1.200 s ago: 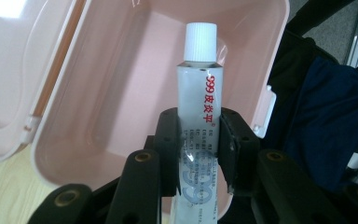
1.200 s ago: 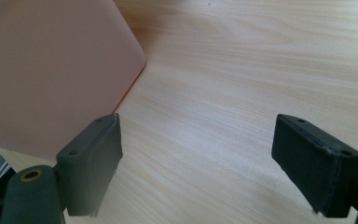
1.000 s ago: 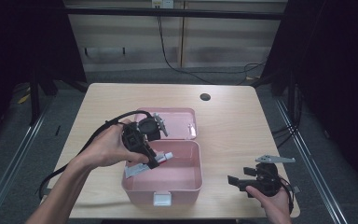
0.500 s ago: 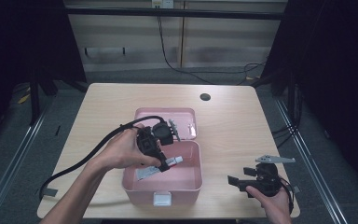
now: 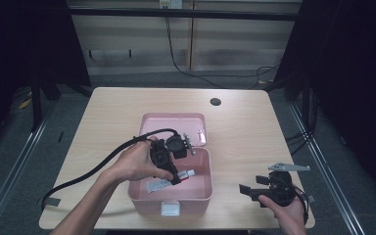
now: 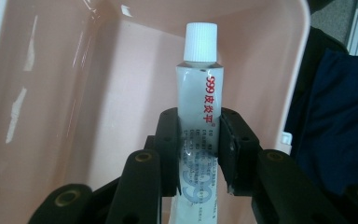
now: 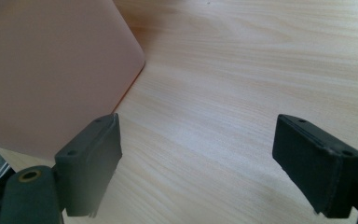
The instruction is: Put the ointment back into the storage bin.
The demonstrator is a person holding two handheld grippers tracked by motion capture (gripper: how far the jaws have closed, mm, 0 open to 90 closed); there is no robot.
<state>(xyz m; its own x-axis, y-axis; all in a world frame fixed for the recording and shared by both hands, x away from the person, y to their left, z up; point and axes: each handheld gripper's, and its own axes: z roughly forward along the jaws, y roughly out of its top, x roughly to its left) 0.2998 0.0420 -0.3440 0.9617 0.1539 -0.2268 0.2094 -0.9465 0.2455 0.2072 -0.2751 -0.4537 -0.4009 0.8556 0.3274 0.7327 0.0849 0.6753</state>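
Left hand (image 5: pixel 137 164) angled down over pink box (image 5: pixel 203 188), left tool (image 6: pixel 199 140) clamped on ointment tube (image 6: pixel 199 112), cap pointing into box. Right tool (image 7: pixel 209 163) wide open, empty, above table (image 7: pixel 261 70).

The box (image 6: pixel 51 93) is of smooth pink plastic with a soft gloss. The tube (image 6: pixel 199 116) is shiny pale plastic with a ribbed white cap, and the table (image 7: pixel 261 70) shows matt light wood grain.

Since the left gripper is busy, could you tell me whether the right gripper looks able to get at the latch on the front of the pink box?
Probably yes: the right gripper is open, holds nothing, and only bare table lies between it and the latch.
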